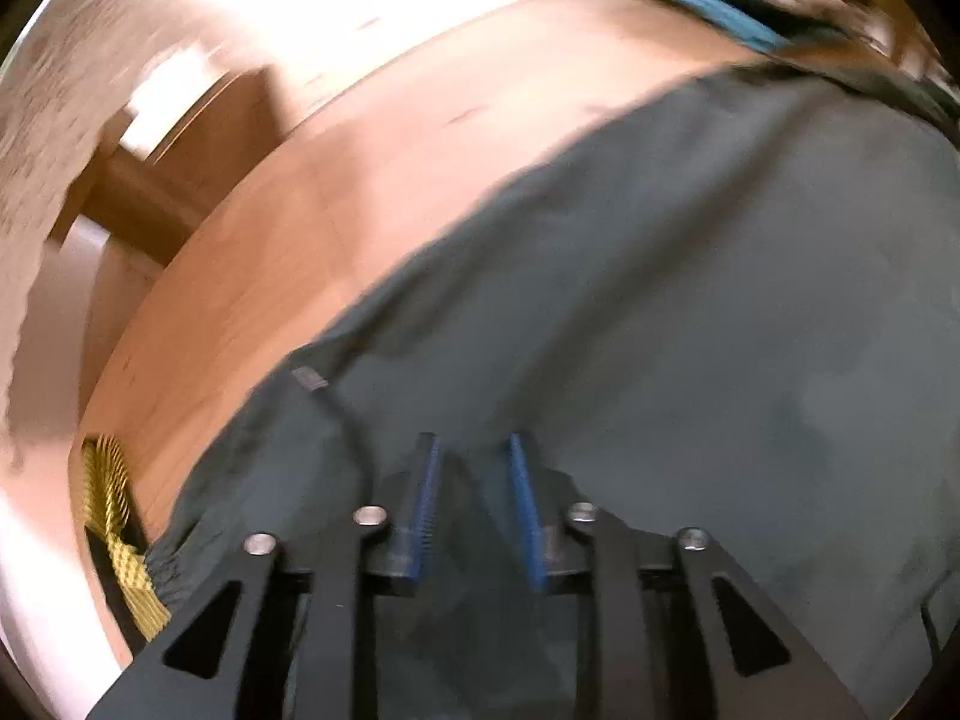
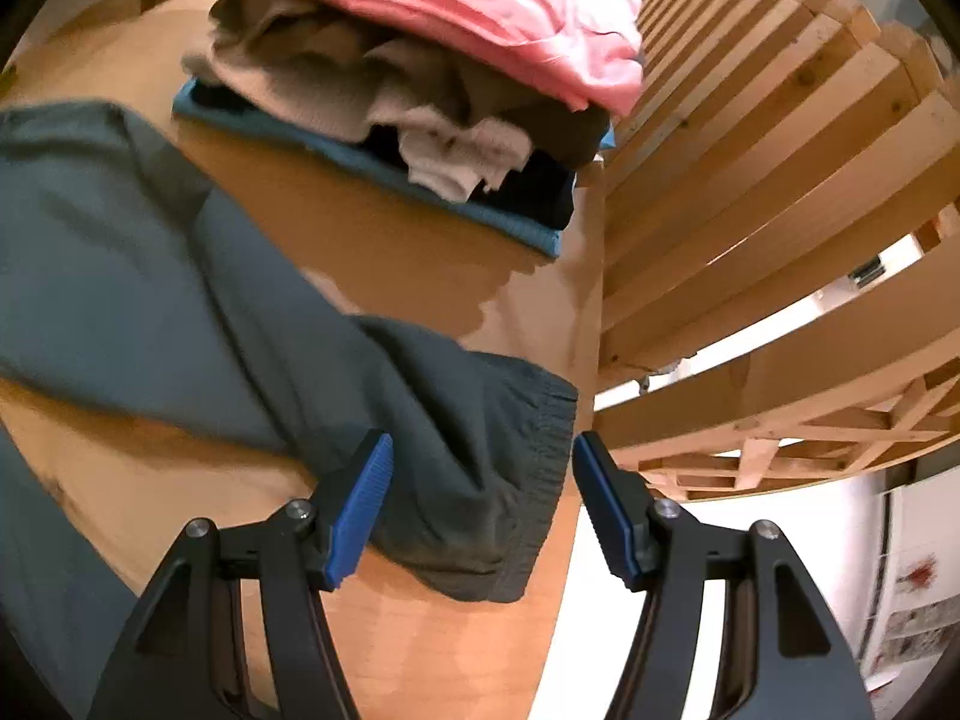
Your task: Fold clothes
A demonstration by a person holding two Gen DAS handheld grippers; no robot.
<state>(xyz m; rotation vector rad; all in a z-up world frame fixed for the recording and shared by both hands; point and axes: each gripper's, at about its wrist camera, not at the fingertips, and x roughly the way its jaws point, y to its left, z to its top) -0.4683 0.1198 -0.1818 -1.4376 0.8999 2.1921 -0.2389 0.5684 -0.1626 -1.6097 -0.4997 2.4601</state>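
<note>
Dark grey-green trousers (image 1: 660,330) lie spread on the wooden table (image 1: 360,210). My left gripper (image 1: 474,450) points down onto this cloth with a narrow gap between its blue pads (image 1: 427,492); cloth shows in the gap and the pads do not press it. In the right wrist view one trouser leg (image 2: 150,252) runs to an elastic cuff (image 2: 540,468) at the table's right edge. My right gripper (image 2: 483,441) stands wide open astride that cuff without touching it.
A pile of clothes (image 2: 420,60) topped by a pink garment sits at the back of the table (image 2: 372,240). A slatted wooden frame (image 2: 780,180) stands just right of the table. A yellow mesh item (image 1: 114,498) hangs off the table's left edge.
</note>
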